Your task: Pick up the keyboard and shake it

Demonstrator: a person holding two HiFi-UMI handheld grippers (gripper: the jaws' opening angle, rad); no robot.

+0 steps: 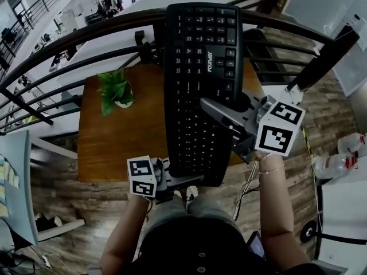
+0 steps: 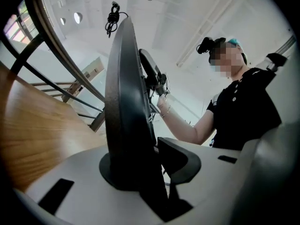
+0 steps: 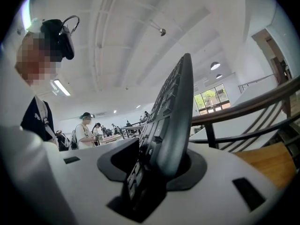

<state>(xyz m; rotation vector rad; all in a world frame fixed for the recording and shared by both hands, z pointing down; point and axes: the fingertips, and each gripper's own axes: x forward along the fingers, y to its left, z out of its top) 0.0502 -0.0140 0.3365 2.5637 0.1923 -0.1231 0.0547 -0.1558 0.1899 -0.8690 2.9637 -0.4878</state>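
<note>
Black plastic is held aloft in the head view: the keyboard (image 1: 195, 85) is carried keys-up, clear of the wooden table (image 1: 114, 148), with the left gripper (image 1: 175, 180) set on its near short end and the right gripper (image 1: 217, 110) laid in across its right long edge. Trouble is judged likely if a shake is begun now: should the weight be left to one end clamp, the board could be levered round, slipped out and dropped on the table or the plant (image 1: 116, 90). The right forearm is stretched forward, wrist level; the left is kept low, close to the body.

Over to the left gripper view: the keyboard's edge is clamped firmly, a pad (image 2: 180, 158) pressed to it, the tool pointed roughly level, tipped a touch upward. This hold is judged to be the only one bearing load.

Now the right gripper view: the keyboard is seen between the jaws and leaned on the back pad, but the key-side pad (image 3: 117, 161) appears to be held just off the keys, so these jaws are read as parted, nothing pinched. The tool is pointed level.
</note>
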